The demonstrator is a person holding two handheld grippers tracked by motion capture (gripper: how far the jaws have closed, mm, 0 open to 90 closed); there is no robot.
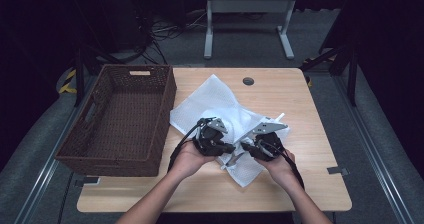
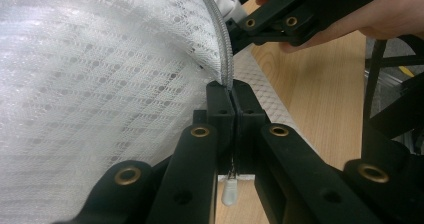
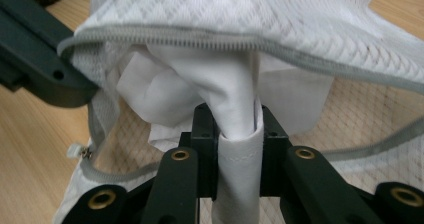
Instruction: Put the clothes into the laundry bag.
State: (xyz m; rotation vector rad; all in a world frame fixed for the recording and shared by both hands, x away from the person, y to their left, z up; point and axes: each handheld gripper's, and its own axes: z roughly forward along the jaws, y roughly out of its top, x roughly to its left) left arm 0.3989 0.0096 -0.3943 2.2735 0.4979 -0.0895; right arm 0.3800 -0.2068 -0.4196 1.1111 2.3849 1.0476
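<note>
Mesh laundry bag (image 1: 220, 104), centre of table (image 1: 310, 134) — our left tongs (image 2: 233, 91) clamp its zipper edge (image 2: 226, 49); our right tongs (image 3: 235, 129) grip white cloth (image 3: 220, 94) at its mouth.

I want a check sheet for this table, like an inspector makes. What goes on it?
Surface: wooden table, round hole near the far edge.
Job's things: white mesh laundry bag, zipper open; white cloth at its mouth.
Clutter: brown wicker basket at the left, nothing seen inside.
Grippers: left gripper shut on the bag's zipper edge; right gripper shut on the cloth.
Cables: black cable from the left gripper; loose wires on the floor.
Surroundings: grey carpet, metal stand behind.
</note>
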